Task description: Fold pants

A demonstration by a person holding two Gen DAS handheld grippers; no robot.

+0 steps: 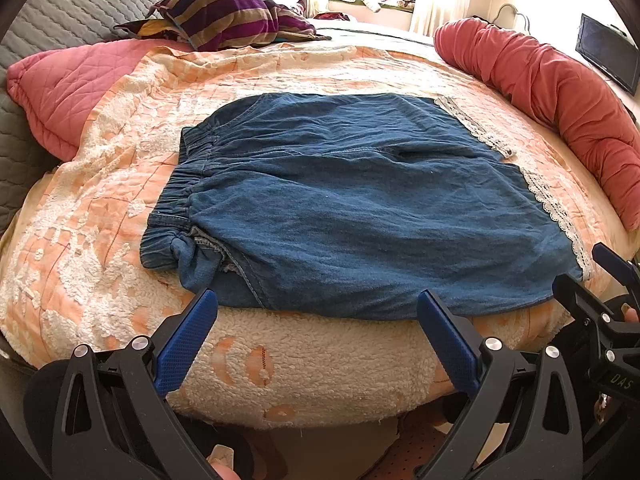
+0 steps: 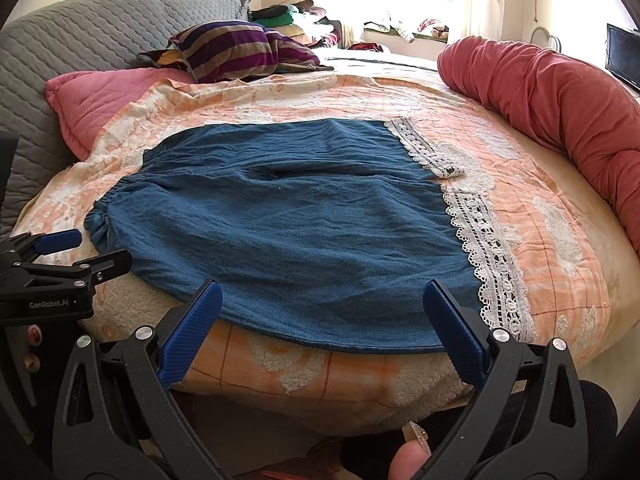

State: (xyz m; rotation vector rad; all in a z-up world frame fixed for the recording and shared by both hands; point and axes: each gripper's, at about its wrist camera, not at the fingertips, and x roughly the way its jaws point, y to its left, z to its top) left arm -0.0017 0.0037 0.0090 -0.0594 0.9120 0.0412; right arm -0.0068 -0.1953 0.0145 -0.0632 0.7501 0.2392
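Blue denim pants (image 1: 340, 200) with white lace hems (image 1: 556, 204) lie spread flat on the orange and white blanket (image 1: 100, 208), waistband to the left, legs to the right. They also show in the right wrist view (image 2: 288, 224), lace hem (image 2: 492, 256) at the right. My left gripper (image 1: 318, 304) is open and empty, just before the pants' near edge. My right gripper (image 2: 322, 296) is open and empty, over the near edge by the leg end. Each gripper shows in the other's view: right gripper (image 1: 600, 280), left gripper (image 2: 88, 248).
A pink quilted pillow (image 1: 68, 84) and a striped pillow (image 1: 228, 16) lie at the back left. A rolled red duvet (image 1: 560, 92) runs along the right side. A grey headboard (image 2: 80, 40) stands at the left. The bed's front edge (image 1: 320, 384) is below the grippers.
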